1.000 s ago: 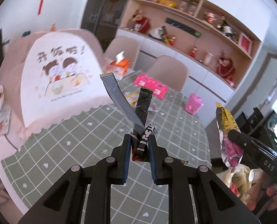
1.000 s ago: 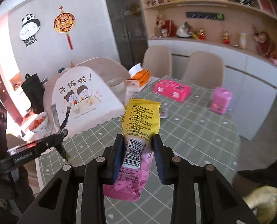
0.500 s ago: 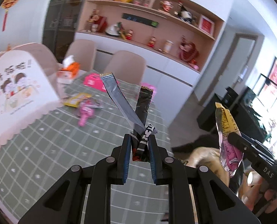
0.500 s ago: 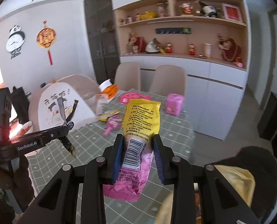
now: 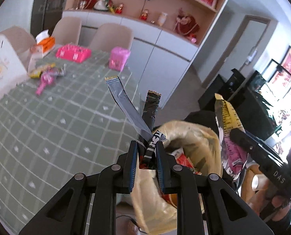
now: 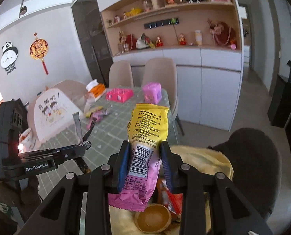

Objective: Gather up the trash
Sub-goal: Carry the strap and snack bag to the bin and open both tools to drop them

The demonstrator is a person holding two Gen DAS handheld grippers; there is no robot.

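Observation:
My left gripper (image 5: 145,154) is shut on two thin wrappers, a silver strip (image 5: 124,105) and a black strip (image 5: 151,109), held over the rim of a tan trash bag (image 5: 186,135) beside the table. My right gripper (image 6: 144,156) is shut on a yellow and pink snack packet (image 6: 147,133), held above the same bag (image 6: 208,156), which holds red wrappers and a brown cup (image 6: 153,218). The right gripper with its packet (image 5: 225,125) shows at the right of the left wrist view. The left gripper (image 6: 84,144) shows at the left of the right wrist view.
More wrappers (image 5: 45,74) lie on the green checked table (image 5: 47,129) near a white food cover (image 5: 0,68). Pink boxes (image 5: 73,52), a pink bag (image 5: 119,57) and an orange tissue box (image 5: 45,43) stand at the far end. Chairs (image 6: 159,72) and a dark chair (image 6: 251,156) flank the bag.
Both grippers have swung right, off the table and down toward the open trash bag, which now lies beneath them. Each keeps hold of its trash.

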